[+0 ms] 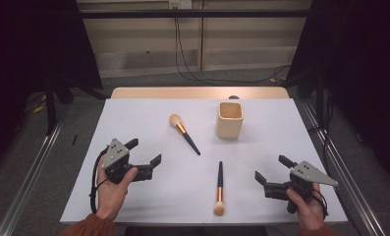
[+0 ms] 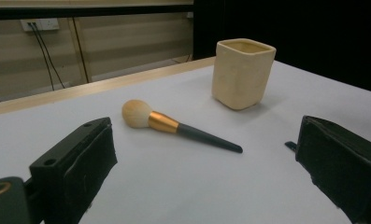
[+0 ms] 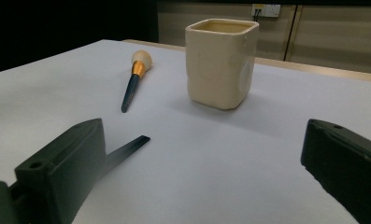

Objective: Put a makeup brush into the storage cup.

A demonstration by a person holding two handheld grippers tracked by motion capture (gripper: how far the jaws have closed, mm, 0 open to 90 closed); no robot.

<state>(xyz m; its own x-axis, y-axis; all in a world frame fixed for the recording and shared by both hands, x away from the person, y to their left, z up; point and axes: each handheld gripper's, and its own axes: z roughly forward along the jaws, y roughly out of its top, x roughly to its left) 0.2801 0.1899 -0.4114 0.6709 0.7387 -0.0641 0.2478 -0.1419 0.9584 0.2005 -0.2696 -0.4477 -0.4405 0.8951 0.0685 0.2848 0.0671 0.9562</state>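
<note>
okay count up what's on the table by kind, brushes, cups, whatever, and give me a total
Makeup brushes: 2, the far brush and the near brush, both lying flat.
Cream cup: 1, the cup standing upright.
Total: 3 things on the table.
Neither the left gripper nor the right gripper holds any; both are open.

No lettering, label, brand or number can be read anywhere. The cream cup [image 1: 230,119], both brushes and the grippers carry no legible marks.
</note>
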